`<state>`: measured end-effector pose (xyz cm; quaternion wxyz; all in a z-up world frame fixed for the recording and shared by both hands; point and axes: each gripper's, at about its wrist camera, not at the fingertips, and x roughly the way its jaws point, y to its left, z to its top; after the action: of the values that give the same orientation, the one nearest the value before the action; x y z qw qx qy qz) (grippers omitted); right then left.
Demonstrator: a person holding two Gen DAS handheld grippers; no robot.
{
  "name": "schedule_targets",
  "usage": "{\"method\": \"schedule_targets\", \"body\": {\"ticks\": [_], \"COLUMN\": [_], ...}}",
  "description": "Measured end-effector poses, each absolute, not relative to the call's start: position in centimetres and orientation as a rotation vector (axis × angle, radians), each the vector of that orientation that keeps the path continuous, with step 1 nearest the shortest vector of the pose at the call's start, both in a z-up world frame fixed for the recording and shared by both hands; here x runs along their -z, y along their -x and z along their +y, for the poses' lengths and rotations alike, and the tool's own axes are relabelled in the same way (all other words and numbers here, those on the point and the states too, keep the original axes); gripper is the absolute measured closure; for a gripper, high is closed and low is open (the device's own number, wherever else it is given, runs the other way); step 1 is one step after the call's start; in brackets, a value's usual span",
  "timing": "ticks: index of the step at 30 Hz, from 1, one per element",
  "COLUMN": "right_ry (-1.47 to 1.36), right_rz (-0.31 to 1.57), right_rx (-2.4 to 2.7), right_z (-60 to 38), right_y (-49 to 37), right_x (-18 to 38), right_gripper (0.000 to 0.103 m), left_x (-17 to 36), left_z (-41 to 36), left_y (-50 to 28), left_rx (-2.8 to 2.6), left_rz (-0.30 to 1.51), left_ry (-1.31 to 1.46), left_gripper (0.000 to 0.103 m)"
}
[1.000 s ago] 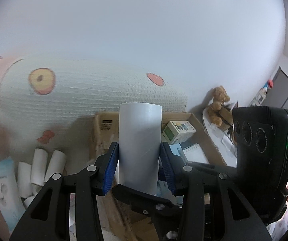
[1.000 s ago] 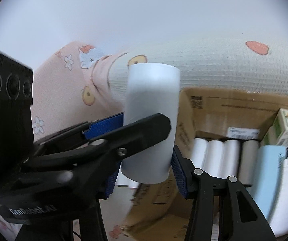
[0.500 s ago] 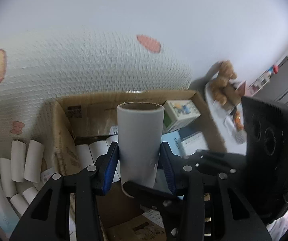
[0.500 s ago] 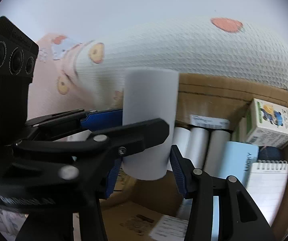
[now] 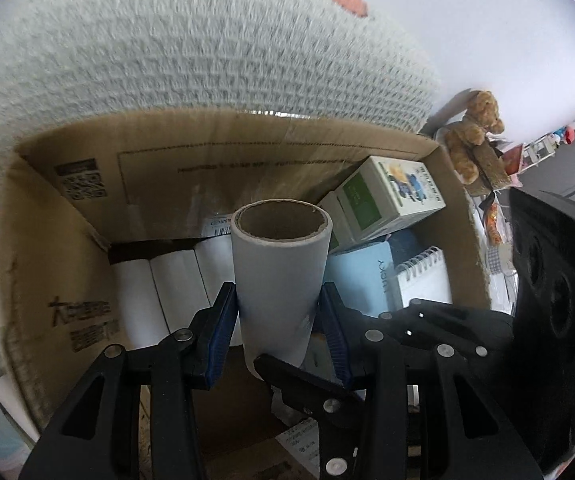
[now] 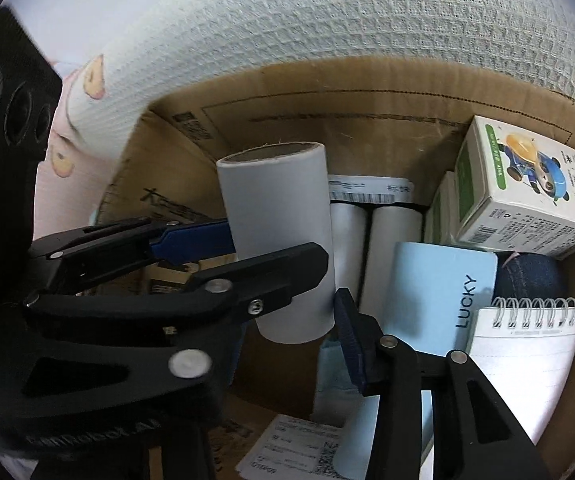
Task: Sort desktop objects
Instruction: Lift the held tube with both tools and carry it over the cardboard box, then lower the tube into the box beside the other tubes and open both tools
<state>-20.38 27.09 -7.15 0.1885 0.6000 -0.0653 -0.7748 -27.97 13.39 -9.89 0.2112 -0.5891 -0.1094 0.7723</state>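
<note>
— Fingers (image 5: pixel 223 320) of the left gripper (image 5: pixel 279 308): entry?
— Blue pads pinch one white paper roll (image 5: pixel 279 264), a pad flat on each side just below its middle. It stands upright between them, the brown cardboard core open at the far end.

— Fingers (image 6: pixel 353 344) of the right gripper (image 6: pixel 291 308)?
— They have just been closing, with the lower end of that same roll between them. One blue pad lies right against its lower edge. The other finger is hidden behind the left gripper, so I cannot tell whether they press.

— Location of the roll?
— Inside the mouth of the cardboard box (image 5: pixel 207 168), toward its left half, above the row of white rolls (image 5: pixel 175 288) lying side by side on the bottom.

— Other contents of the box?
— Right half: small printed carton (image 6: pixel 527 184), tilted, on top; light-blue item lettered LUCKY (image 6: pixel 439 280); spiral notepad (image 6: pixel 527 344) beside it.

— Surroundings?
— Waffle-weave blanket (image 6: pixel 367 20) behind the box; teddy bear (image 5: pixel 475 128) beyond its right corner.
</note>
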Motion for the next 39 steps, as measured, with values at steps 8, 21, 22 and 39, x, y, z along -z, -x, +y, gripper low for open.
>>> {"method": "schedule_targets", "body": {"ticks": [8, 21, 22, 39], "right_ry": [-1.718, -1.752, -1.755, -1.773], "right_rz": [-0.177, -0.074, -0.049, 0.034], "right_rx": [2.201, 2.198, 2.199, 2.2], "right_z": [27.6, 27.8, 27.6, 27.8], "right_y": [20.3, 19.4, 19.3, 18.3], "right_x": [7.7, 8.3, 8.3, 8.3], "right_gripper": [0.062, 0.07, 0.07, 0.07], "left_x": [12.3, 15.8, 16.0, 14.5], "left_z": [13.8, 14.0, 14.0, 13.5], "left_y": [30.3, 31.1, 31.2, 30.4], "left_rx": [-2.05, -1.973, -1.97, -2.024], "left_rz": [-0.421, -0.482, -0.48, -0.489], "left_ry": [1.75, 1.871, 1.885, 1.857], "left_gripper": [0.057, 0.058, 0.058, 0.067]}}
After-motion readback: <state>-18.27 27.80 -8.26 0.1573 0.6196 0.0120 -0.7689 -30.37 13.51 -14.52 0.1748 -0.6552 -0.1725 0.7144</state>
